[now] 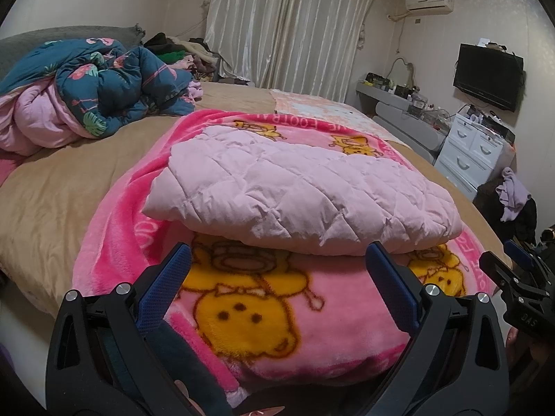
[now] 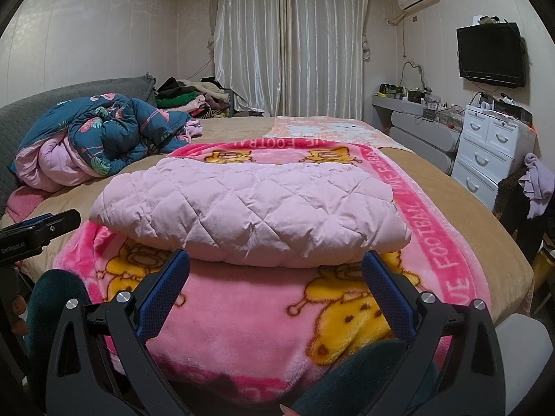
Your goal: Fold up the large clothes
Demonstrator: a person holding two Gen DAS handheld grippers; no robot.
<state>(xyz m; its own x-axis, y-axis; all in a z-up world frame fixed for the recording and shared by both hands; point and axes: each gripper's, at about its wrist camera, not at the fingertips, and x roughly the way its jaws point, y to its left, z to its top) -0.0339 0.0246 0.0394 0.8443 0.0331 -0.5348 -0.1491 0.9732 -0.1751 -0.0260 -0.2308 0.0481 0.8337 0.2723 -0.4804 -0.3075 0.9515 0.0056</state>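
A pale pink quilted garment (image 1: pixel 298 194) lies folded in a thick flat bundle on a bright pink cartoon blanket (image 1: pixel 256 315) on the bed; it also shows in the right wrist view (image 2: pixel 249 211), on the same blanket (image 2: pixel 236 319). My left gripper (image 1: pixel 277 253) is open and empty, its blue pads just short of the garment's near edge. My right gripper (image 2: pixel 275 260) is open and empty, also just short of the near edge. The right gripper shows at the right edge of the left wrist view (image 1: pixel 520 277).
A crumpled blue flamingo-print quilt (image 2: pixel 104 135) lies at the bed's far left. A tan bedsheet (image 1: pixel 52 201) covers the bed. Piled clothes (image 2: pixel 194 97) sit by the curtain. White drawers (image 2: pixel 492 149), a grey dresser and a wall television stand at the right.
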